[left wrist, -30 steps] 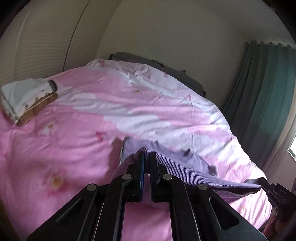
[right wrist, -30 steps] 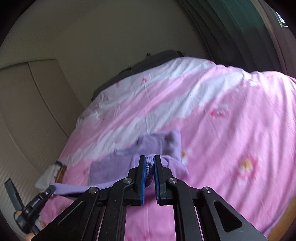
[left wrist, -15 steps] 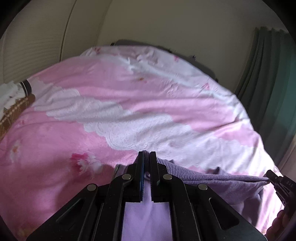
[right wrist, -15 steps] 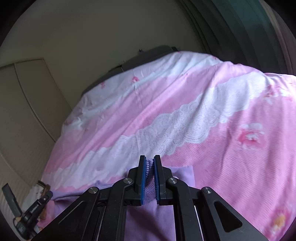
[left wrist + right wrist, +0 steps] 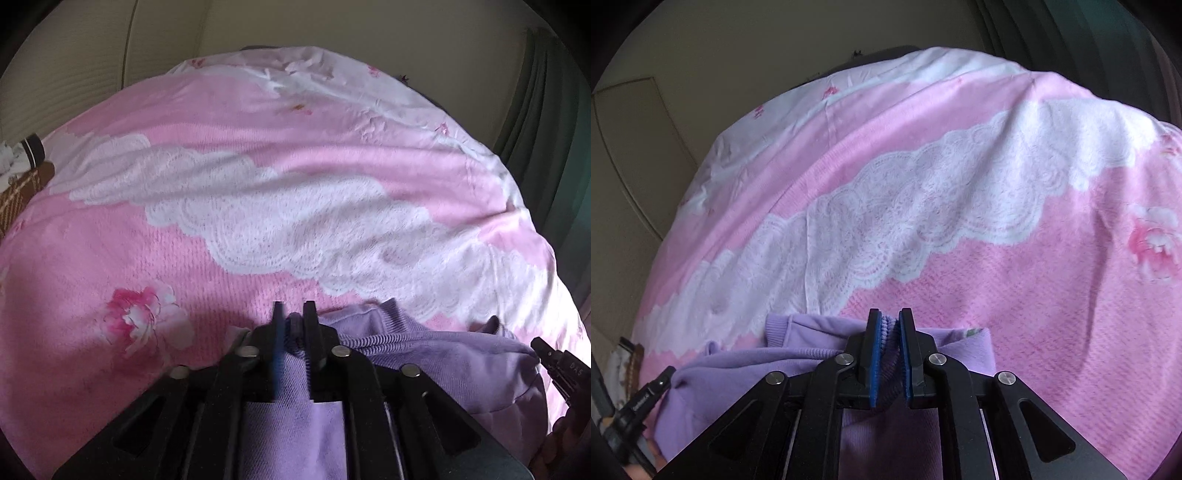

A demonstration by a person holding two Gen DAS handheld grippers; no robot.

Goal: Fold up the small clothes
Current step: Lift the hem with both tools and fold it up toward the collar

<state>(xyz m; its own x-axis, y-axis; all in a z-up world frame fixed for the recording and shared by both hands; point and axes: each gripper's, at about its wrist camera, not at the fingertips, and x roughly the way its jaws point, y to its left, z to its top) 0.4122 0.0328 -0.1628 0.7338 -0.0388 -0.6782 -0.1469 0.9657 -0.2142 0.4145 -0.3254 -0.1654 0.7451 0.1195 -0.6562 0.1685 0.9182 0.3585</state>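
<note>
A small purple garment lies folded over on the pink bedspread, its ribbed hem stretched between my two grippers. My left gripper is low over the bed; its jaws are opening and the hem sits loosely between them. In the right wrist view, my right gripper also has its jaws opening, and the bunched ribbed hem of the garment still fills the gap between the blue pads. Each view shows the other gripper's tip at the garment's far corner.
The pink bedspread with a white lace band covers the whole bed. A folded stack of clothes lies at the left edge. A green curtain hangs on the right and pale wardrobe doors stand beyond the bed.
Both grippers carried the purple hem forward and down onto the bed, folding the garment over itself. Their jaws, tightly shut before, now stand slightly apart.
</note>
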